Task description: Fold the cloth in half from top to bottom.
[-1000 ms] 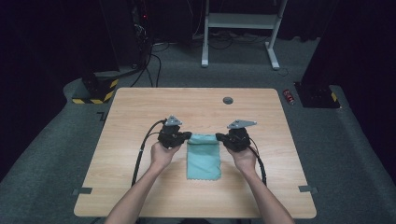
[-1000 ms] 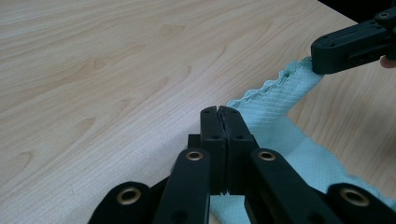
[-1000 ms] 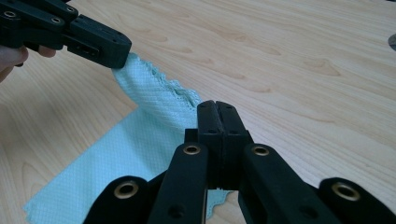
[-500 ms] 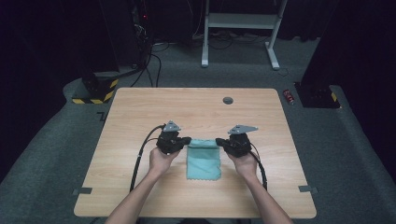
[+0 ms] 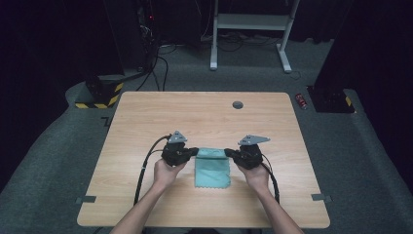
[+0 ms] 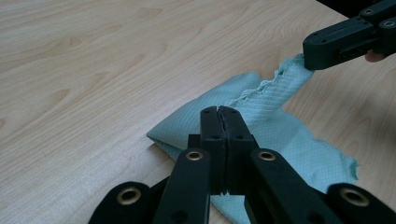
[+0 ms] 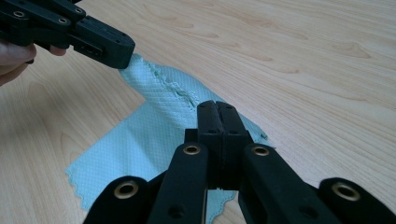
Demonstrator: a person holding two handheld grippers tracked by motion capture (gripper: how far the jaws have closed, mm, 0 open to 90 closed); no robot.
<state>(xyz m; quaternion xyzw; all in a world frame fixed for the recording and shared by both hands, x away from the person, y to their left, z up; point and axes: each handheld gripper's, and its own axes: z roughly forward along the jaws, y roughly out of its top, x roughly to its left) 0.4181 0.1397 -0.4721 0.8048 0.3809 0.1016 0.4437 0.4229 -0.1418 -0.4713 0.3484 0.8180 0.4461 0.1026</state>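
Note:
A teal cloth lies on the wooden table between my two hands. My left gripper is shut on the cloth's far left corner. My right gripper is shut on the far right corner. In the left gripper view my jaws are pressed together over the cloth. The right gripper holds a raised corner farther off. In the right gripper view my jaws pinch the cloth, and the left gripper lifts the other corner. The far edge hangs stretched between them, just above the table.
A small dark round grommet sits in the table's far middle. Grey tape marks lie near the front corners. On the floor beyond are a white desk frame, a yellow-black striped base and a red object.
Both grippers have drawn a little toward the person, carrying the cloth's far edge with them. The cloth now looks shorter from front to back.

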